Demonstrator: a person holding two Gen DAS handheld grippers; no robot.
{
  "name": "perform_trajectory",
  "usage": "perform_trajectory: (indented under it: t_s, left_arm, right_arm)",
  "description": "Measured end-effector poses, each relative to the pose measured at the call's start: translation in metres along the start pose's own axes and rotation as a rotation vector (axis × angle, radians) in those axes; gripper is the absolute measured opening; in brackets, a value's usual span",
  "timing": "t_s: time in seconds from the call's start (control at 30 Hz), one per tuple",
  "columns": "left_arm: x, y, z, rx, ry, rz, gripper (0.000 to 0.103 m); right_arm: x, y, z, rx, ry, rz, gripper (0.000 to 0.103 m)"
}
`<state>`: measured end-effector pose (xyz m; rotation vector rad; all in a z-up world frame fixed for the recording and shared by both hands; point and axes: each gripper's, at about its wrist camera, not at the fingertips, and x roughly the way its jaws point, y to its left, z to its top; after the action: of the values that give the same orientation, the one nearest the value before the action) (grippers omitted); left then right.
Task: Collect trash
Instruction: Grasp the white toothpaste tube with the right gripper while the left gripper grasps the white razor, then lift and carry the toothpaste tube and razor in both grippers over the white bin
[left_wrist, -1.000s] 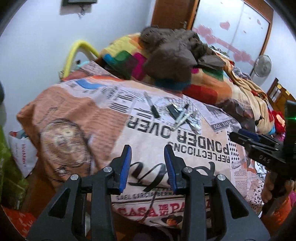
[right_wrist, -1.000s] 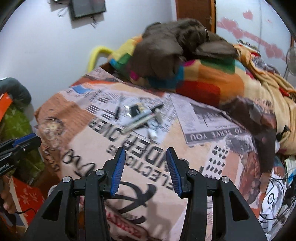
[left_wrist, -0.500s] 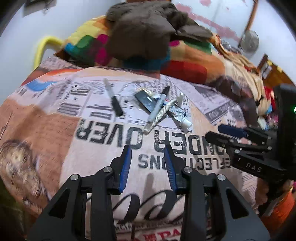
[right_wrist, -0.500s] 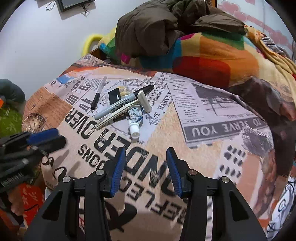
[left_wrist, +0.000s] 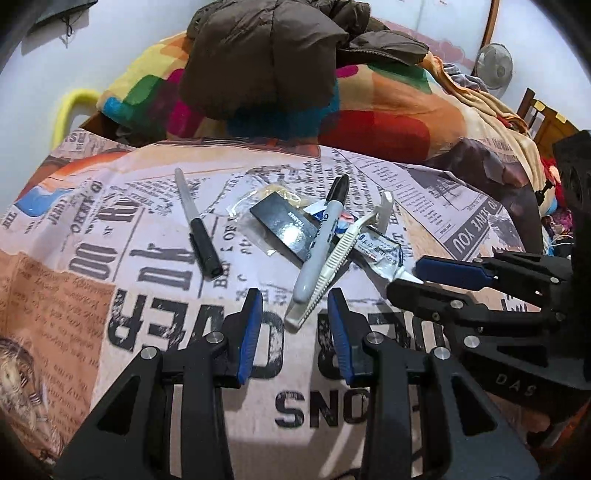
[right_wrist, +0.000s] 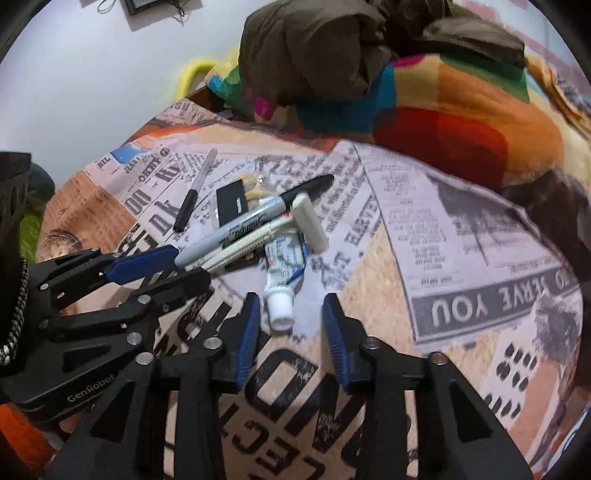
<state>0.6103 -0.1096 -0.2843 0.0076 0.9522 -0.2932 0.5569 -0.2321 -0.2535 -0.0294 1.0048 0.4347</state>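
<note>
A small pile lies on the newspaper-print bedspread (left_wrist: 155, 317): a grey marker (left_wrist: 321, 240), a white razor (left_wrist: 340, 254), a squeezed toothpaste tube (left_wrist: 384, 254) and a black card (left_wrist: 284, 225) on a clear wrapper. A black pen (left_wrist: 195, 229) lies apart to the left. My left gripper (left_wrist: 295, 299) is open, with the razor's handle end just between its tips. My right gripper (right_wrist: 290, 306) is closing its jaws; the tube's (right_wrist: 286, 266) white cap sits between them, and the pads are not pressing on it. In the right wrist view the marker (right_wrist: 258, 221) and razor (right_wrist: 258, 243) point toward the left gripper (right_wrist: 184, 266).
A brown jacket (left_wrist: 266, 55) lies on a multicoloured blanket (left_wrist: 388, 122) behind the pile. A yellow chair back (left_wrist: 70, 110) and a white wall are to the left. A fan (left_wrist: 493, 68) and wooden furniture stand far right.
Both grippers have come forward and down to the pile, which now looks much larger. The right gripper's jaws have narrowed. The left gripper's jaws keep the same gap.
</note>
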Motion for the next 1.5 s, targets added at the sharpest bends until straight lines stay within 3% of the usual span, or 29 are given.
perform_trajectory:
  t_s: [0.1,0.3,0.4,0.6,0.77,0.97,1.17,1.5]
  left_arm:
    - [0.004,-0.003,-0.001,0.025,-0.016,-0.026,0.035]
    - [0.005,-0.01,-0.003,0.063,-0.014,-0.028,0.017]
    - [0.002,-0.007,-0.006,0.043,0.005,-0.067,0.012]
    - [-0.014,-0.009,-0.025,0.012,0.049,-0.099,0.011]
    - [-0.032,-0.023,-0.044,0.022,0.073,-0.082,0.011]
    - [-0.049,-0.031,-0.058,-0.04,0.128,-0.145,0.008]
    - [-0.05,-0.053,-0.062,0.018,0.165,-0.099,0.008]
    - [-0.025,-0.068,-0.045,0.07,0.151,-0.003,0.011]
  right_arm:
    - [0.003,0.002,0.001,-0.012,-0.003,0.019,0.016]
    - [0.001,0.007,-0.004,-0.041,-0.017,0.003,0.016]
    - [-0.004,0.006,-0.012,-0.05,-0.005,0.004,0.016]
    - [-0.022,0.007,-0.034,-0.059,0.032,0.026,0.016]
    - [-0.035,0.013,-0.054,-0.065,0.063,0.032,0.016]
    - [-0.048,0.009,-0.071,-0.032,0.088,0.005,0.016]
    - [-0.061,0.007,-0.076,-0.007,0.049,-0.058,0.016]
    - [-0.069,-0.006,-0.082,0.062,0.011,-0.057,0.016]
